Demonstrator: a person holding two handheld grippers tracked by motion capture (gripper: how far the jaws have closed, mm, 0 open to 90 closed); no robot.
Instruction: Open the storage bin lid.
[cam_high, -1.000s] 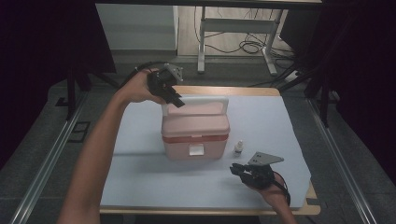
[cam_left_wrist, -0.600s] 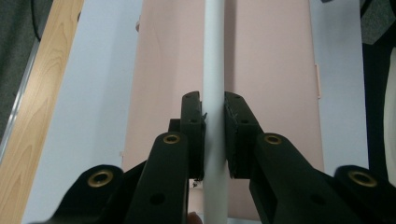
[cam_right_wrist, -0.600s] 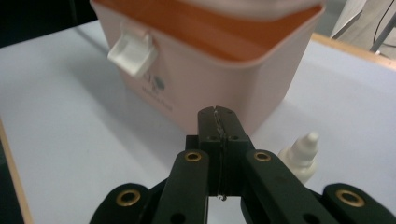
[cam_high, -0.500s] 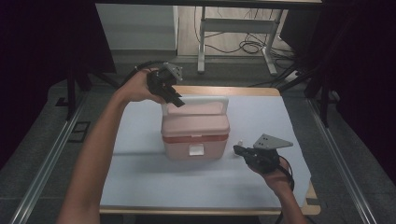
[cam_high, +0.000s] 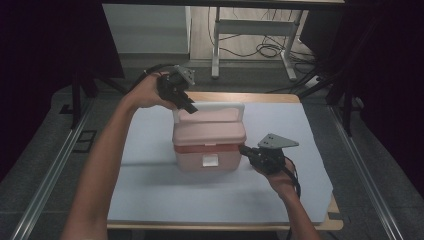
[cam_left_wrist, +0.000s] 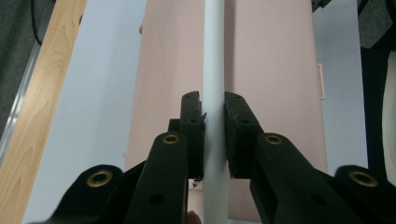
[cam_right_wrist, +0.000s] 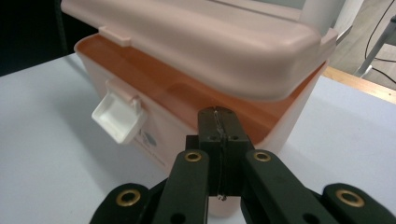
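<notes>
The pink plastic storage box (cam_high: 209, 142) stands near the middle of the desk (cam_high: 150, 200), on a pale blue-white sheet that covers most of the top. Its lid (cam_right_wrist: 196, 42) is tilted up at the near side, so a gap shows the orange inside under it, and the white front latch (cam_right_wrist: 119, 116) hangs unhooked and sticks out from the front wall. The white carry handle (cam_left_wrist: 215, 70) rises over the far edge of the lid.

The left gripper (cam_left_wrist: 214, 135) comes in from the far left, and its 2 jaws are clamped on the white handle bar, which runs straight between the pads. The right gripper (cam_right_wrist: 219, 140) is at the box's right near corner, just beside the wall and below the raised lid edge; its 2 jaws are pressed fully together with nothing visible between them, having just been closing. In the high view it sits in the person's right hand (cam_high: 280, 175), with its grey plate on top.

A bare strip of light wood (cam_high: 260, 97) shows along the desk's far edge. Around the desk lies grey carpet with metal rails (cam_high: 55, 170) on the left, dark curtains stand at both sides, and beyond the far edge are a metal frame (cam_high: 250, 42) and loose cables (cam_high: 272, 50) on the floor.
</notes>
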